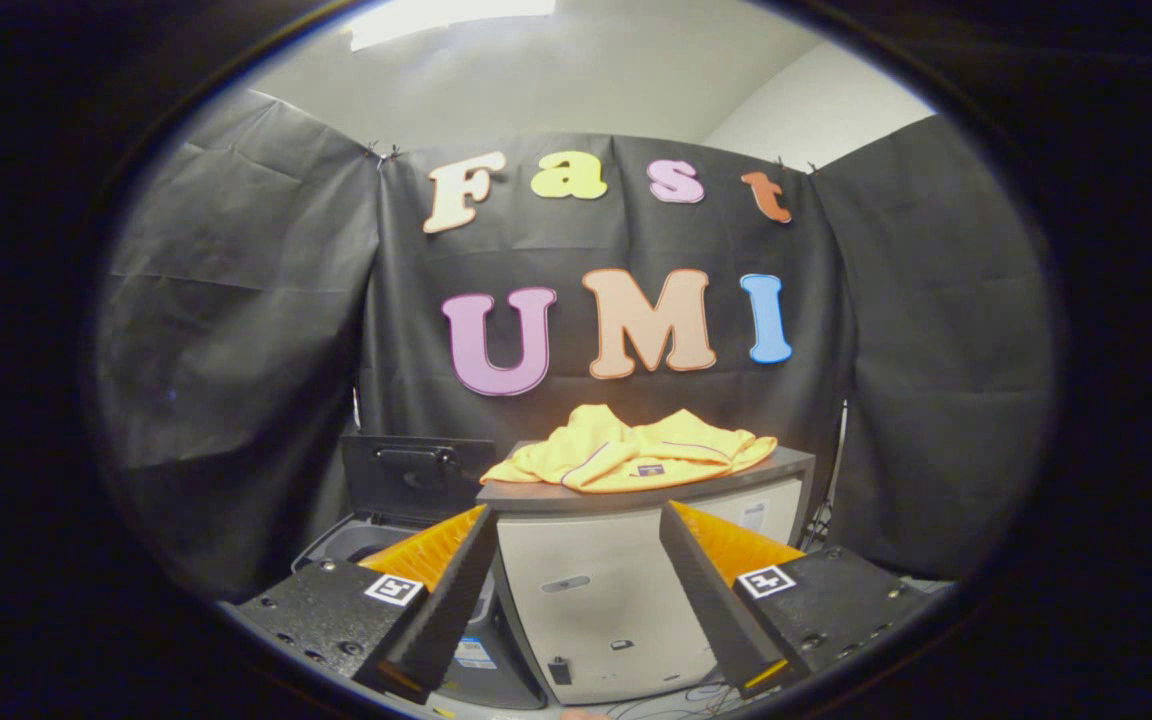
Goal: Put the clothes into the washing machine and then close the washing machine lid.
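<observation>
Clothes [633, 452], a yellow heap, lie untouched on the cabinet [636, 560] top at twelve o'clock beyond the gripper [576, 600], whose fingers stand apart, holding nothing. At ten o'clock the washing machine [376, 550] waits, lid [416, 478] up; loading and closing seem all to do.

Gripper [576, 590] held level and pointed forward, jaws spread wide apart, fingers [446, 590] angled outward toward their tips, nothing gripped between them
</observation>
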### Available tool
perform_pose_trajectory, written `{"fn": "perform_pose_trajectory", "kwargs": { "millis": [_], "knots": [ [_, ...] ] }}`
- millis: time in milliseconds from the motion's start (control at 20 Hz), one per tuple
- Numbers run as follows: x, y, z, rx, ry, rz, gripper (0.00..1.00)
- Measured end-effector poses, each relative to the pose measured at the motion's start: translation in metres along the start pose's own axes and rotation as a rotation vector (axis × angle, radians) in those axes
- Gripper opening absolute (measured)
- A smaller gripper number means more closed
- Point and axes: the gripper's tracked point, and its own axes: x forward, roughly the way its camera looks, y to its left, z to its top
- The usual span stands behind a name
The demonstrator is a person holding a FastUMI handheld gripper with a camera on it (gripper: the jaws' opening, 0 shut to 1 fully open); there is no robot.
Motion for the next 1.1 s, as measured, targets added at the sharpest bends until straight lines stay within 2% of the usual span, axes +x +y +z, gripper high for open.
{"fn": "perform_pose_trajectory", "kwargs": {
  "millis": [200,500,700,850,950,1100],
  "knots": [
    [0.046,-0.012,0.014,0.01,0.041,0.012,0.99],
    [0.114,-0.05,0.024,0.038,0.081,-0.041,0.99],
    [0.164,-0.055,0.021,0.019,0.122,-0.047,0.97],
    [0.195,-0.054,0.002,-0.003,0.227,-0.05,0.97],
    [0.21,-0.065,-0.014,-0.044,0.312,-0.094,0.97],
    [0.221,-0.062,-0.041,-0.03,0.465,-0.1,0.96]
  ]
}}
